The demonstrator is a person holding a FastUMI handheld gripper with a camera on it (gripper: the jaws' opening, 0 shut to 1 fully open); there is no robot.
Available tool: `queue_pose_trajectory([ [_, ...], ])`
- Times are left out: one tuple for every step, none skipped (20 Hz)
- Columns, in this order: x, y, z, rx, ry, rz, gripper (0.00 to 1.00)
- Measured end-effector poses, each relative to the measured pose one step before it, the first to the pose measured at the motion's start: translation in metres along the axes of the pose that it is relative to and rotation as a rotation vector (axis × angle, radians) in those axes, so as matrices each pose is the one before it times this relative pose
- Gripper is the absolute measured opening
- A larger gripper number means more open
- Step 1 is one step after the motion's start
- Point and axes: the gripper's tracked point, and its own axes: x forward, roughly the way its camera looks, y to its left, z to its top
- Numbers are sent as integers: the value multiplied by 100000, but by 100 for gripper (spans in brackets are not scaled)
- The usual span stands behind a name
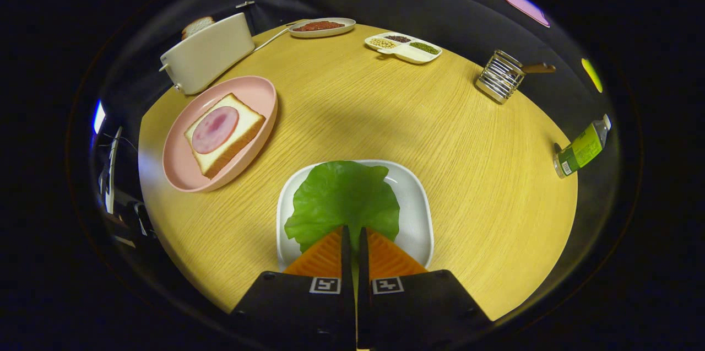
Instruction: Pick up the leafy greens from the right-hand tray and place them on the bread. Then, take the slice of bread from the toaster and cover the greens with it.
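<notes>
one gripper shows, its two orange ribbed fingers drawn almost together with only a thin slit between them, their tips lying over the near edge of the one leaf of leafy greens; a sliver of green shows in the slit, but whether the pads actually press on the leaf cannot be told. the leaf lies on one white square tray, directly under and just ahead of the fingers, on the round wooden table. the gripper points forward and tilts down toward the tray. ahead and to the left of the fingers sits one pink plate carrying one slice of bread topped with one round pink slice of ham. beyond the plate, further left, stands one cream toaster with one slice of bread in the toaster sticking up from its far end. far ahead of the fingers is one small oval dish of something reddish brown, and just to its right one divided dish with three filled sections. ahead and well to the right stands one wire rack with a wooden handle, and further right, near the table's edge, one green-labelled bottle leans.
</notes>
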Motion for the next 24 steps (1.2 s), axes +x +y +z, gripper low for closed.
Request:
queue_pose_trajectory([
  [-430, 56, 329, 1590, -1047, -95, 6],
  [-542, 56, 479, 2442, -1507, 122, 6],
  [-594, 81, 547, 2281, -1772, 295, 6],
  [-630, 78, 674, 1676, -1972, -193, 6],
  [-847, 142, 736, 1109, -1960, -14, 6],
  [-810, 236, 750, 730, -1846, 65, 6],
  [-811, 396, 849, 433, -1918, 57, 6],
  [-752, 647, 909, 454, -1936, 678, 6],
  [-674, 893, 834, 645, -1894, 1146, 6],
  [-529, 1132, 843, 619, -1472, 1537, 6],
  [-398, 1306, 925, 528, -1608, 1794, 6],
  [-290, 1440, 893, 319, -1557, 2172, 6],
  [-131, 1543, 677, 430, -869, 2232, 6],
  [73, 1468, 647, 526, -583, 2373, 6],
  [272, 1439, 599, 389, -360, 2071, 6],
  [350, 1310, 465, 232, 49, 1967, 6],
  [387, 1342, 271, -220, 260, 1418, 6],
  [557, 1150, 303, -444, 226, 1137, 6],
  [534, 1079, 168, -460, 410, 911, 6],
  [657, 984, 118, -259, 621, 934, 6],
  [586, 847, 58, 57, 633, 291, 6],
  [644, 787, 79, 165, 563, 643, 6],
  [669, 684, 36, 145, 834, 366, 6],
  [580, 486, -3, -118, 831, 116, 6],
])
